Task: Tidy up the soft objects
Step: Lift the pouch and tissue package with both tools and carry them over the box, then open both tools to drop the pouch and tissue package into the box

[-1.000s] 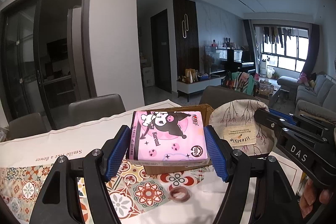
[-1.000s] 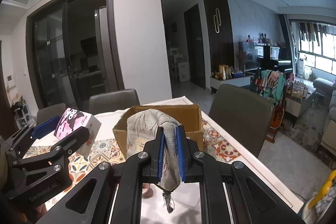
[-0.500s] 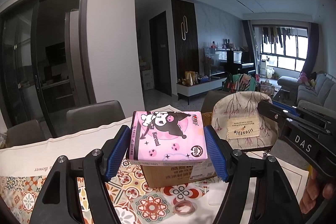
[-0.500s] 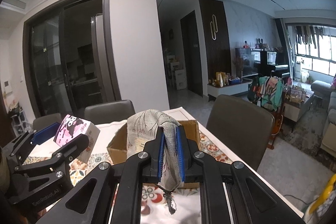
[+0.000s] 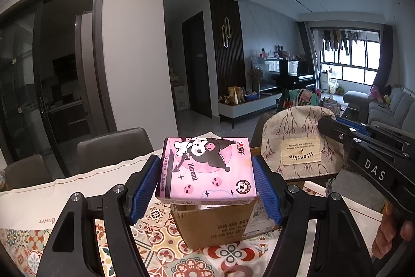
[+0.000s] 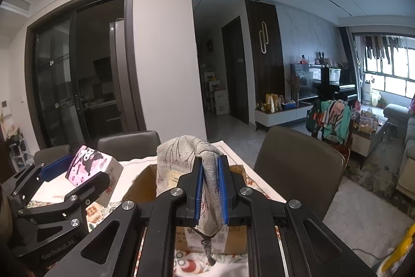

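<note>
Cardboard box [image 5: 215, 222]: interior hidden behind pink Kuromi tissue pack [image 5: 207, 169]; printed side text upside down, too small to read. Fabric pouch [image 6: 189, 173]: lower part covered by right gripper [image 6: 210, 195] in right wrist view. Hand [image 5: 391, 232] cut off at frame edge. Tape roll [image 5: 237, 271] cut off at bottom.

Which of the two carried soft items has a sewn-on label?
The beige fabric pouch in the right claw; the pink tissue pack in the left claw only has printed plastic wrap.
</note>
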Demonstrator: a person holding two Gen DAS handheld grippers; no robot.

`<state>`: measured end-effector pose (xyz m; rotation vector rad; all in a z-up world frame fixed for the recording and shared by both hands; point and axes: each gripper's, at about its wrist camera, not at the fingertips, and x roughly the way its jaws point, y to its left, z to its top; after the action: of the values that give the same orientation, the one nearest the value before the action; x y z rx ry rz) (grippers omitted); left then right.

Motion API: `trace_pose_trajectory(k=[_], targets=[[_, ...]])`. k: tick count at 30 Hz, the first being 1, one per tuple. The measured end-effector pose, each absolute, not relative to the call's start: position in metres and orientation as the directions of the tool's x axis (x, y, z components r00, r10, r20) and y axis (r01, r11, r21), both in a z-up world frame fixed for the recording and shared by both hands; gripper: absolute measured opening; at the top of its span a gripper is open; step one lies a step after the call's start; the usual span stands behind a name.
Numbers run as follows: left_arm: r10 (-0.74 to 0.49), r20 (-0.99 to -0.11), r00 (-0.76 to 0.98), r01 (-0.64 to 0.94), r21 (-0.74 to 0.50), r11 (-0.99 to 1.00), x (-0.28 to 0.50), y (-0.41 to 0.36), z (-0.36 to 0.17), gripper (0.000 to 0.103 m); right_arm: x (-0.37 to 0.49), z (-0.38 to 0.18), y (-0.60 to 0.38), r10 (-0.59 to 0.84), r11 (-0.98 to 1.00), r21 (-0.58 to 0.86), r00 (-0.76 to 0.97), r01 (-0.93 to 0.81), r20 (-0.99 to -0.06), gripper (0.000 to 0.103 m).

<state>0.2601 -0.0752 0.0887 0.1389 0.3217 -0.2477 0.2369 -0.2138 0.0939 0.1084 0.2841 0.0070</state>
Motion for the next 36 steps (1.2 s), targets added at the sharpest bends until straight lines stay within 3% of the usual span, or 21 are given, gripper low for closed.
trace_pose_trajectory(k=[19, 36], targets=[[-0.227, -0.426, 0.876, 0.292, 0.092, 0.952, 0.335, -0.089, 0.063, 0.071, 0.304, 0.078, -0.211, 0.008, 0.995, 0.101, 0.945, 0.026, -0.327, 0.013], [-0.234, -0.549, 0.802, 0.343, 0.103, 0.934, 0.374, -0.103, 0.018, 0.071, 0.367, 0.035, -0.215, 0.054, 0.991, 0.135, 0.871, 0.014, -0.488, 0.013]])
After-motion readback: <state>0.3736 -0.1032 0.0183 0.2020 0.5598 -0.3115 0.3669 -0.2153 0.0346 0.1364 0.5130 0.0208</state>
